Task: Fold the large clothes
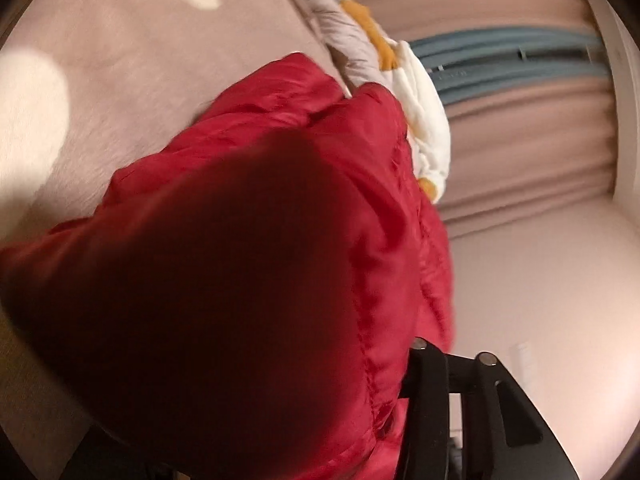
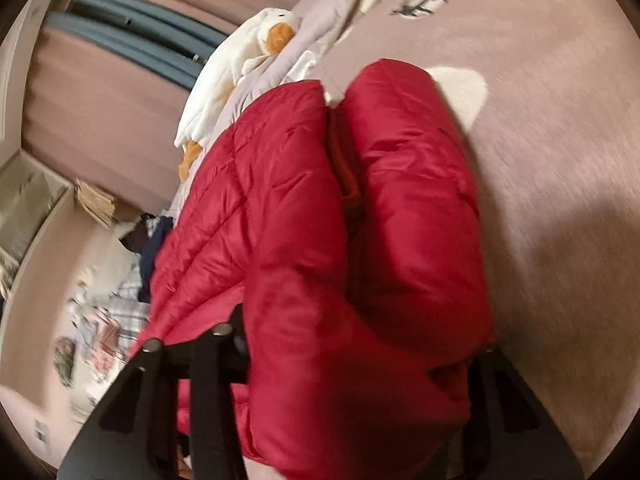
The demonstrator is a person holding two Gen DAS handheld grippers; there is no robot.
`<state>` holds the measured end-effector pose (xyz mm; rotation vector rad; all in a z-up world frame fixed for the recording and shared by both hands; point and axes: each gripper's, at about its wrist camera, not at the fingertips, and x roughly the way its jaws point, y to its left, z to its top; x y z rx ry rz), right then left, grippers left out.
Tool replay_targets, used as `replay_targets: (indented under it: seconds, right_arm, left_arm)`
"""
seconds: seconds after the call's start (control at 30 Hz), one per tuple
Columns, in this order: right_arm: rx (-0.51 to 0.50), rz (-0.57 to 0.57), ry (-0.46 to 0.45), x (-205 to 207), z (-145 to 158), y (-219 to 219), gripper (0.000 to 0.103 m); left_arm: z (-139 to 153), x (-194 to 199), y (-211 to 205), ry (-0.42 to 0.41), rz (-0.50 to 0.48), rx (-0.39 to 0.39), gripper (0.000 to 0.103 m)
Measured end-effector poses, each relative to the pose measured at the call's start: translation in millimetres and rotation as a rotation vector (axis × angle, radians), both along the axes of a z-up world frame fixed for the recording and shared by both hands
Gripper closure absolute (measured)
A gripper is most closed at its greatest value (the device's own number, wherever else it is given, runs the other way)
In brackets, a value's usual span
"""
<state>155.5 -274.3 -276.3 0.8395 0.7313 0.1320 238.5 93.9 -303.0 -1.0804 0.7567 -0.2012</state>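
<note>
A red quilted puffer jacket (image 1: 320, 152) lies on a pink bedcover (image 1: 140, 80), bunched into two thick rolls (image 2: 400, 184). In the left wrist view its fabric fills the lower picture and drapes over my left gripper (image 1: 288, 360). Only one black finger (image 1: 424, 376) shows, pressed against the cloth; the other is buried under it. In the right wrist view my right gripper (image 2: 356, 340) has a fat fold of the jacket between its two black fingers (image 2: 224, 344), which squeeze it from both sides.
A white plush duck (image 2: 240, 52) with an orange beak lies on a grey pillow (image 2: 320, 16) beyond the jacket. Pink curtains (image 1: 520, 140) hang behind the bed. Beside the bed, a heap of mixed clothes (image 2: 112, 320) lies on the floor near a box (image 2: 28, 200).
</note>
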Motion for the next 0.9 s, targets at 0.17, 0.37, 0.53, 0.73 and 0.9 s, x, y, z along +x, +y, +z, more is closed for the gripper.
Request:
replay_targets:
  seconds: [0.17, 0.37, 0.53, 0.73, 0.9]
  right_arm:
    - [-0.071, 0.016, -0.001, 6, 9, 14, 0.072]
    - [-0.014, 0.148, 0.004, 18, 3, 31, 0.072]
    - [-0.126, 0.184, 0.004, 21, 4, 50, 0.071]
    - [-0.129, 0.178, 0.034, 29, 3, 50, 0.07]
    - [-0.244, 0.119, 0.047, 20, 15, 44, 0.044]
  left_arm:
    - [49, -10, -24, -0.039, 0.021, 0.363, 0.07]
    - [88, -28, -22, -0.121, 0.157, 0.603, 0.073]
    - [105, -26, -61, -0.213, 0.14, 0.919, 0.073]
    - [142, -40, -93, -0.443, -0.046, 0.795, 0.069]
    - [158, -45, -116, -0.539, -0.163, 0.7, 0.055]
